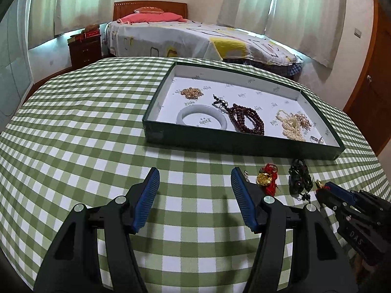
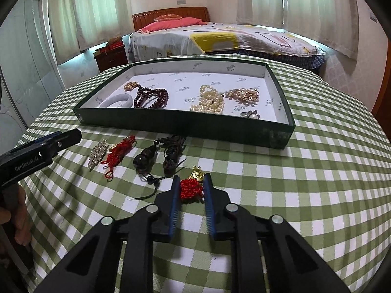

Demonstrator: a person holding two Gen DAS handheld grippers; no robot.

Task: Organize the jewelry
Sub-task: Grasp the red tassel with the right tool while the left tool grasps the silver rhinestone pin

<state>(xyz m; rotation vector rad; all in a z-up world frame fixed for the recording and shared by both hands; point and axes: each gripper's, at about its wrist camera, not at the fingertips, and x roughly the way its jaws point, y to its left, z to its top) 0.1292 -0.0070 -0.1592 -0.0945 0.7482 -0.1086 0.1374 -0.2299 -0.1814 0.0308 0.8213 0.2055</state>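
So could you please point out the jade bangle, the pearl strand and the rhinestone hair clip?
jade bangle [image 1: 202, 119]: left wrist view, its near rim.
pearl strand [image 2: 210, 100]: right wrist view, middle of the heap.
rhinestone hair clip [image 2: 97, 153]: right wrist view, its middle.

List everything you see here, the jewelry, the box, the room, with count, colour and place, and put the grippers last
tray: one, dark green, white lining, far half of table
bangle: one, pale white, tray's left
bead strand: one, dark red, beside bangle
gold chain pile: one, gold, tray's far left
pearl strand: one, cream, tray's right
gold pearl piece: one, beside pearls
rhinestone clip: one, silver, on cloth before tray
red knot charm: one, beside clip
dark bead tassel: one, mid cloth
red knot charm with gold coin: one, between right pads
tablecloth: green-white check
bed: one, behind
left gripper: open, empty
right gripper: shut on charm
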